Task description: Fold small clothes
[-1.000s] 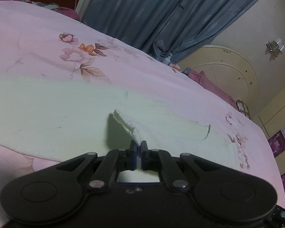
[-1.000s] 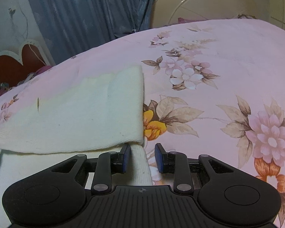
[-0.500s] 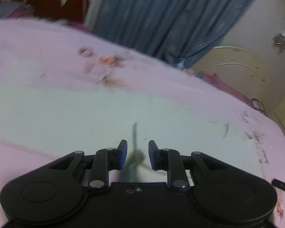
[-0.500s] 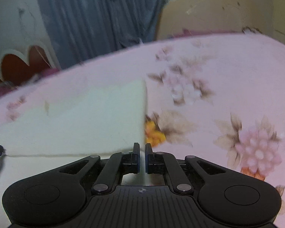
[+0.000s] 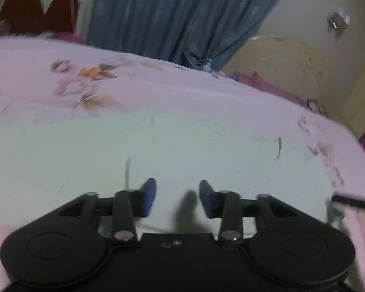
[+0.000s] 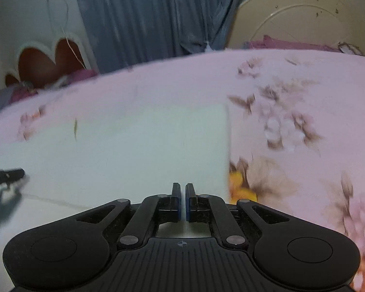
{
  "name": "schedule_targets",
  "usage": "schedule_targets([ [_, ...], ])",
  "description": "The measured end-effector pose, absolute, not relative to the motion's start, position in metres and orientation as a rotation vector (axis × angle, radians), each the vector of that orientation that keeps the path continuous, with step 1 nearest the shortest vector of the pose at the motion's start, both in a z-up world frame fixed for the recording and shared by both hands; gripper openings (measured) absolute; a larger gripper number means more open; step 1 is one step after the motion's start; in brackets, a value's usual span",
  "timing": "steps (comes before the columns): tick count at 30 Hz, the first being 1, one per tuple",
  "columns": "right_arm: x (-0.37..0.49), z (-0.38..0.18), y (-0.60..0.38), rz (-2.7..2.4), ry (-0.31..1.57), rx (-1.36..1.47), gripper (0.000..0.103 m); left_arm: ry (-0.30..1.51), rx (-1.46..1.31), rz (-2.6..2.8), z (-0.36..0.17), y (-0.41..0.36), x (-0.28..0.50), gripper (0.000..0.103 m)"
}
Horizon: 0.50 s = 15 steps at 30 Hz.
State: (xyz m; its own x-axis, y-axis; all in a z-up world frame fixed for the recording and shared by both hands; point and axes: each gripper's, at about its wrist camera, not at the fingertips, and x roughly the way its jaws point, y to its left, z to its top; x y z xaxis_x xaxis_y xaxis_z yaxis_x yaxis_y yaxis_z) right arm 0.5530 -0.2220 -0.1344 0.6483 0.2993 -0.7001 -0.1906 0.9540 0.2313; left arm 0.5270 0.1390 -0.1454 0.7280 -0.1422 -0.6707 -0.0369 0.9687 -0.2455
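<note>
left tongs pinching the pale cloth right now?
Apart. In the left wrist view the left tongs stand open and opening, blue pads clear, with only the flat pale cream knit cloth lying beyond them.

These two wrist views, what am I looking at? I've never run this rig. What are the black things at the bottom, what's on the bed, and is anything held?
Each picture comes from a camera on a hand-held two-finger gripper, looking along its fingers. In the left view, the left gripper has its jaws opening, with nothing between them. In the right view, the right gripper is shut; whether it pinches cloth is unclear. A pale cream garment lies flat on the pink floral bedsheet. The black tip at that view's left edge is the other gripper.
</note>
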Motion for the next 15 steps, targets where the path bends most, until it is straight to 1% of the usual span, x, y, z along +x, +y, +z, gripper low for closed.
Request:
schedule_targets([
  [3, 0.594, -0.145, -0.216, 0.248, 0.821, 0.085, 0.003, 0.740, -0.207, -0.056, -0.147, 0.132, 0.544, 0.042],
  [6, 0.642, -0.158, -0.230, 0.160, 0.834, 0.097, 0.003, 0.746, -0.174, -0.038, -0.153, 0.138, 0.551, 0.036],
  [11, 0.661, -0.159, -0.245, 0.174, 0.847, 0.093, 0.002, 0.744, -0.168, -0.030, -0.152, 0.142, 0.546, 0.036],
  [14, 0.650, -0.149, -0.244, 0.204, 0.826, 0.086, 0.003, 0.716, -0.182, 0.009, -0.145, 0.141, 0.541, 0.052],
  [15, 0.647, -0.148, -0.245, 0.192, 0.811, 0.079, 0.004, 0.710, -0.171, 0.045, -0.144, 0.142, 0.540, 0.060],
])
